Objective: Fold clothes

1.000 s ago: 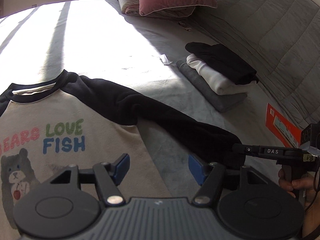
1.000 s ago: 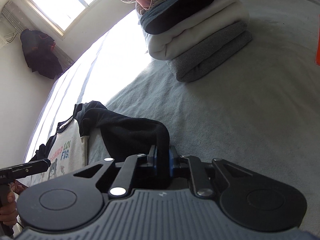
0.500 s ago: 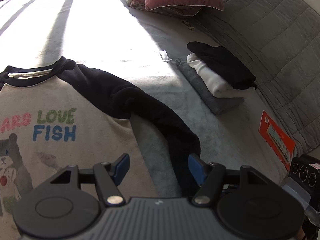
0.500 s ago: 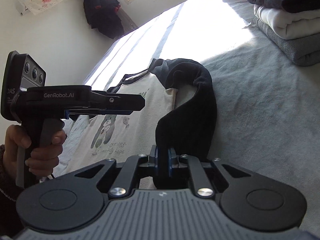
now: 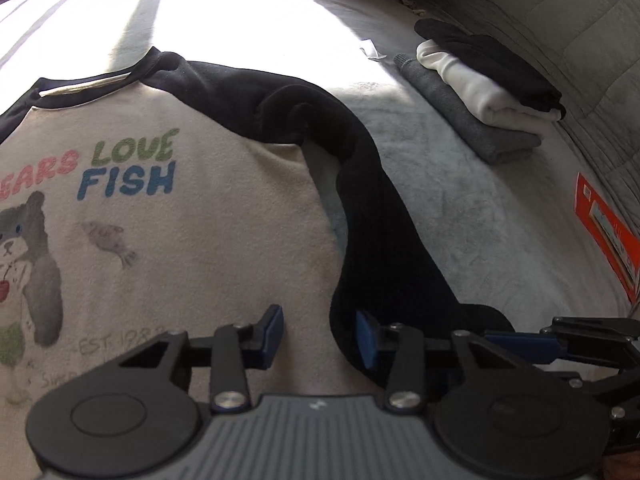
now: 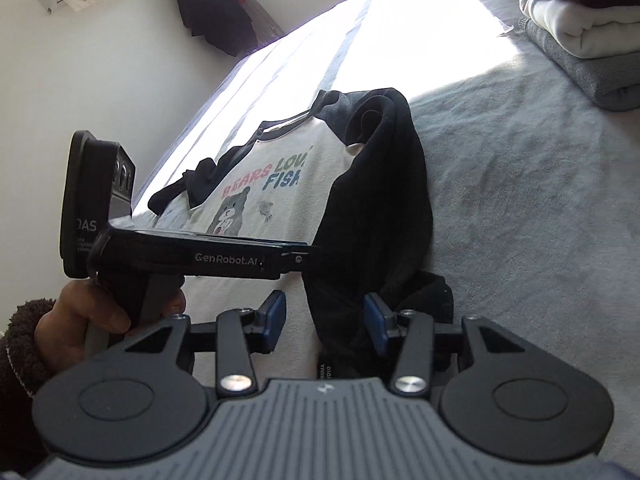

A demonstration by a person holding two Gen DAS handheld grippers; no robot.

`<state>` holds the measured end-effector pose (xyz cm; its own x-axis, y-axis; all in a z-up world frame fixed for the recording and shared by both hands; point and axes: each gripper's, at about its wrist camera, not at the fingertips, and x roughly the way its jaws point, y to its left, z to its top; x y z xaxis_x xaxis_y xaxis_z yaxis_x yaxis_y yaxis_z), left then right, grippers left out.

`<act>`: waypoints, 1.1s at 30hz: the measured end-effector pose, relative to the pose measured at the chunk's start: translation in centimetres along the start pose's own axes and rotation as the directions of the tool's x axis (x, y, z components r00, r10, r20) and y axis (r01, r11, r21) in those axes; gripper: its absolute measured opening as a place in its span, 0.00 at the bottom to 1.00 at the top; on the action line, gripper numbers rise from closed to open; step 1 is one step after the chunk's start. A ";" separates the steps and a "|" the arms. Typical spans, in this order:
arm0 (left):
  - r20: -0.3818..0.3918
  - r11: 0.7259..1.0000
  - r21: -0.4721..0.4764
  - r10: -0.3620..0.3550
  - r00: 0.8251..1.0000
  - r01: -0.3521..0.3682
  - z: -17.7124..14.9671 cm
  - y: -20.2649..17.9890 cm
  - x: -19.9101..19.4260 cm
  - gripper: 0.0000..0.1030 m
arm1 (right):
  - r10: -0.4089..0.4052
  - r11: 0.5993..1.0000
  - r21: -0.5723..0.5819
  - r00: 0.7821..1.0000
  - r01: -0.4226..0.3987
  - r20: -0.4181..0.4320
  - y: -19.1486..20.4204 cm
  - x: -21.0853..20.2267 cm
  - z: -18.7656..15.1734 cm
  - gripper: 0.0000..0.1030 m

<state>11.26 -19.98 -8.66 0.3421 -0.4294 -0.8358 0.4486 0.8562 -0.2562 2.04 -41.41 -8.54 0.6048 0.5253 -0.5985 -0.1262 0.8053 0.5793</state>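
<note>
A sweatshirt (image 5: 168, 216) is spread on the bed (image 5: 460, 200), its black sleeve (image 5: 372, 216) folded down. The right gripper (image 6: 325, 322) is opening around the cuff; the left gripper (image 5: 320, 334) is closing, pads apart.

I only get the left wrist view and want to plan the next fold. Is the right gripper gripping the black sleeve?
Observer: No. The right gripper has its jaws opening, and the black sleeve lies loose between them.
Operator: Where's the other sleeve?
Observer: The other sleeve lies bunched at the far side of the shirt.
Operator: Any clothes I can't see?
Observer: A dark garment hangs on the wall.
</note>
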 end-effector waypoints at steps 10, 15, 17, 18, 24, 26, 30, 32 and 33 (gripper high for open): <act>0.062 0.953 -0.228 -0.191 0.980 0.201 -0.7 3.1 -1.3 0.04 | -0.127 0.978 0.171 0.992 0.121 0.024 -4.3 -0.2 -0.4 0.40; 0.067 0.958 -0.214 -0.179 0.982 0.189 -0.9 2.3 -1.6 0.04 | -0.113 0.988 0.106 0.993 0.109 0.032 -2.7 -0.6 -0.2 0.13; 0.066 0.957 -0.206 -0.193 0.979 0.203 -0.9 1.9 -1.6 0.04 | -0.129 0.988 0.094 0.988 0.122 0.080 -2.0 -1.9 -0.1 0.12; 0.060 0.957 -0.202 -0.200 0.978 0.209 -0.9 1.7 -1.6 0.04 | -0.140 0.988 0.084 0.984 0.131 0.114 -1.6 -2.9 -0.1 0.12; 0.041 0.960 -0.136 -0.243 0.969 0.246 -0.7 -1.0 -0.6 0.04 | -0.289 0.951 -0.017 0.904 0.310 0.314 1.1 -9.0 -0.7 0.11; 0.032 0.967 -0.109 -0.228 0.973 0.230 -0.7 -1.8 0.0 0.04 | -0.351 0.922 -0.035 0.871 0.385 0.345 1.4 -10.2 -1.2 0.11; 0.001 0.970 -0.098 -0.223 0.975 0.222 -0.8 -2.4 1.1 0.04 | -0.453 0.859 -0.089 0.828 0.505 0.330 1.4 -10.7 -2.4 0.11; -0.003 0.972 -0.089 -0.216 0.976 0.215 -0.8 -2.4 1.3 0.04 | -0.493 0.839 -0.110 0.830 0.533 0.262 0.6 -9.7 -3.0 0.11; -0.005 0.974 -0.086 -0.212 0.977 0.211 -0.7 -2.4 1.3 0.05 | -0.514 0.829 -0.117 0.828 0.547 0.226 0.1 -9.2 -3.3 0.11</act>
<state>10.07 -22.36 -9.53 0.2350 -0.6001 -0.7647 0.4379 0.7677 -0.4679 -6.10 -45.29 -4.80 0.7432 -0.0409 -0.6678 0.1339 0.9870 0.0885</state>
